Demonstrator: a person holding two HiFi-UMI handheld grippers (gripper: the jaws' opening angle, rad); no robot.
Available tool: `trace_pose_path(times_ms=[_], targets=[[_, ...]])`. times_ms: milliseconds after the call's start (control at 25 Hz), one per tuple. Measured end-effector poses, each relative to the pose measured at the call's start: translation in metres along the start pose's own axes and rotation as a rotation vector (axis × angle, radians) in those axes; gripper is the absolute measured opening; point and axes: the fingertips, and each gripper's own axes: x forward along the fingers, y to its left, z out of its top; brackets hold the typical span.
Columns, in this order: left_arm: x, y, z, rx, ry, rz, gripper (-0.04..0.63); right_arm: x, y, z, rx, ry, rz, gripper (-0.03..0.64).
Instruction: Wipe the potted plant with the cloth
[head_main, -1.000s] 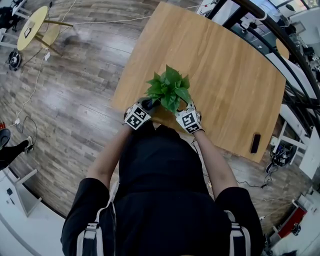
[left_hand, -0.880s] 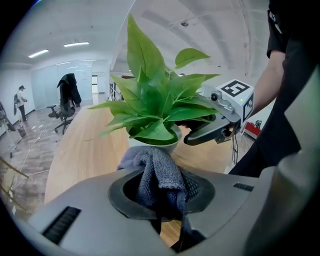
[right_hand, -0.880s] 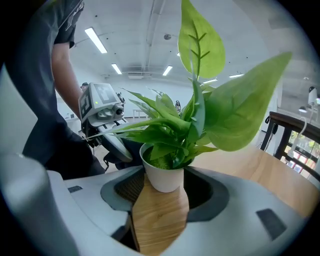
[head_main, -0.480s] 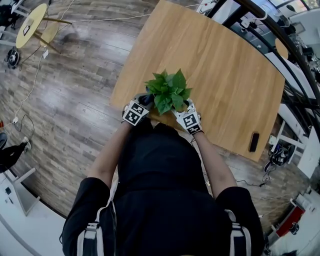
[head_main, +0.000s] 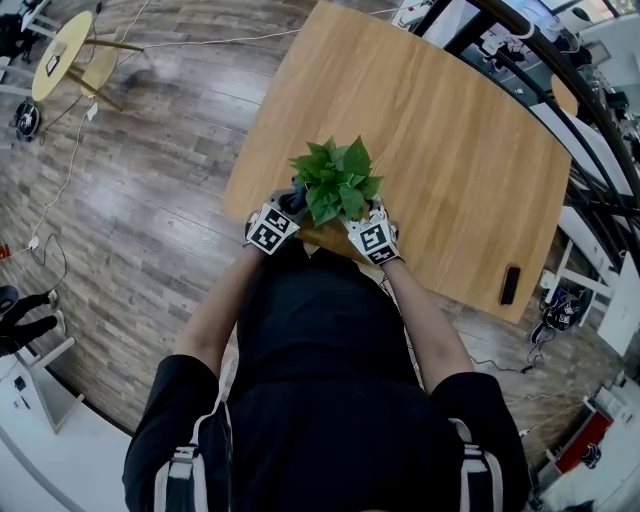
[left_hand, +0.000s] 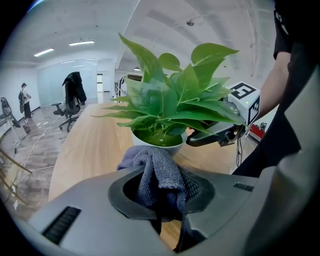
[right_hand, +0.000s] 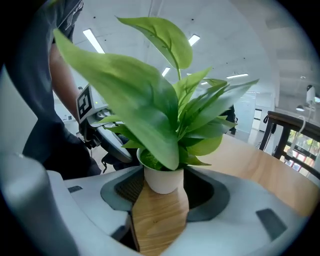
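Your left gripper (left_hand: 162, 186) pinches a bunched grey cloth (left_hand: 155, 170), held just in front of the potted plant (head_main: 335, 180) and below its leaves. Your right gripper (right_hand: 167, 192) stands wide, its jaws set against either side of the plant's white pot (right_hand: 161, 176). The plant stands on the wooden table (head_main: 450, 150), at the edge nearest you.

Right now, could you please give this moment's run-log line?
left gripper: shut on cloth | right gripper: shut on pot | plant: upright
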Motion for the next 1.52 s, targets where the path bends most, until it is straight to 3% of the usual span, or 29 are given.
trace_pose_path(times_ms=[400, 640, 880, 1120, 1520], targets=[[0.001, -0.004, -0.003, -0.030, -0.007, -0.006, 0.114, -0.009, 0.012, -0.001, -0.034, 0.019, 0.012, 0.233], [0.002, 0.004, -0.004, -0.068, -0.017, 0.020, 0.114, -0.015, 0.027, -0.004, 0.008, 0.008, 0.015, 0.233], [0.006, 0.014, -0.006, -0.074, -0.013, 0.042, 0.114, -0.008, 0.001, -0.011, -0.007, 0.046, -0.053, 0.233], [0.005, 0.014, -0.002, -0.086, -0.015, 0.044, 0.114, -0.001, 0.002, -0.002, -0.037, 0.037, -0.019, 0.233], [0.004, -0.009, -0.007, -0.032, -0.011, -0.012, 0.114, 0.002, 0.000, -0.002, -0.024, 0.032, -0.035, 0.233]])
